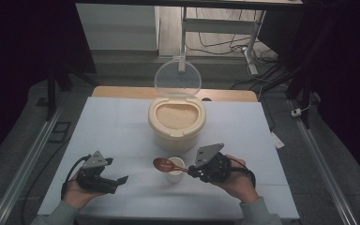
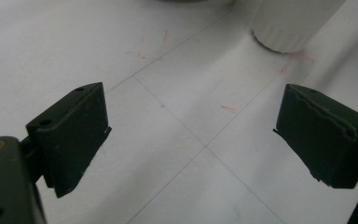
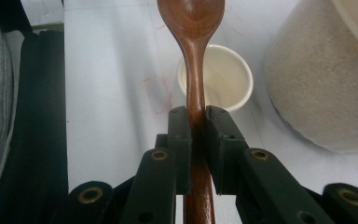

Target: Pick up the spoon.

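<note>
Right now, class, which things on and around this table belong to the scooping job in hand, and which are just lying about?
Part of the job:
- wooden spoon, clamped in the right claw
- small white cup under the spoon
- open rice container
- left claw, open and idle above the table

Just lying about:
- cables on the floor behind
- desk frame behind

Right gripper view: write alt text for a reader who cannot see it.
The right gripper clamps the handle of a brown wooden spoon, whose bowl reaches out past a small white cup on the white table. The side of a large rice container stands at the right.
</note>
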The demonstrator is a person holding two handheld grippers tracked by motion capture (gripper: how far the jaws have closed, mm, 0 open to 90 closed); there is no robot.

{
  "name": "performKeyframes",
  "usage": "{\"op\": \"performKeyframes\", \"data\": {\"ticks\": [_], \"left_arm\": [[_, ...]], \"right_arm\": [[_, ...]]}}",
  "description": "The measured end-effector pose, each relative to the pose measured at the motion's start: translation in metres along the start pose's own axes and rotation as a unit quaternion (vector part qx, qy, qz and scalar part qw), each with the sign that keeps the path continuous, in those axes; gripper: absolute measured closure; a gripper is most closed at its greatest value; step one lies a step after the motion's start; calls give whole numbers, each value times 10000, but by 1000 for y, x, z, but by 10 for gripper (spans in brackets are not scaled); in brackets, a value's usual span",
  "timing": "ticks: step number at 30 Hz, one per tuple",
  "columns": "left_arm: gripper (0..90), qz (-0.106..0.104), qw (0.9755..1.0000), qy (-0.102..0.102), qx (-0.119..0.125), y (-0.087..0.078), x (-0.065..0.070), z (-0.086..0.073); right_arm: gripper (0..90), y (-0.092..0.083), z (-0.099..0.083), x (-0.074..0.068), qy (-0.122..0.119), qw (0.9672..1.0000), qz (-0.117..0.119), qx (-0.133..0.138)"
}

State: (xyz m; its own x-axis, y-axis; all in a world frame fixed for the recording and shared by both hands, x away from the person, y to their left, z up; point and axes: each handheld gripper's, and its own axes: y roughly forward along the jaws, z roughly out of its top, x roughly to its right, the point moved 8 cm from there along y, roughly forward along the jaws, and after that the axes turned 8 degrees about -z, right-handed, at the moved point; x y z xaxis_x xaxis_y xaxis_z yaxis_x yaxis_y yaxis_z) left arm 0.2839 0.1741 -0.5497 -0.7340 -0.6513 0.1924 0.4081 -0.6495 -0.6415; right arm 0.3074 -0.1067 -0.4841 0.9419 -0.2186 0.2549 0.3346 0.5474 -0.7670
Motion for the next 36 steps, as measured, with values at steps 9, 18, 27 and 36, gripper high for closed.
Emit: {"op": "performKeyframes", "data": {"ticks": [9, 18, 27, 36], "left_arm": [[108, -180, 9985, 471, 223, -10, 26, 33], [131, -553, 9924, 1088, 141, -5, 64, 65], [151, -767, 9874, 1376, -160, 11, 81, 81], [176, -922, 9842, 1479, -306, 19, 86, 95]], "right_arm": [[803, 3, 4, -3, -46, 10000, 12, -24], [803, 6, 11, -8, -149, 9999, 17, 9], [803, 5, 14, -10, -194, 9998, 20, 39], [802, 7, 17, -15, -308, 9995, 67, 35]]}}
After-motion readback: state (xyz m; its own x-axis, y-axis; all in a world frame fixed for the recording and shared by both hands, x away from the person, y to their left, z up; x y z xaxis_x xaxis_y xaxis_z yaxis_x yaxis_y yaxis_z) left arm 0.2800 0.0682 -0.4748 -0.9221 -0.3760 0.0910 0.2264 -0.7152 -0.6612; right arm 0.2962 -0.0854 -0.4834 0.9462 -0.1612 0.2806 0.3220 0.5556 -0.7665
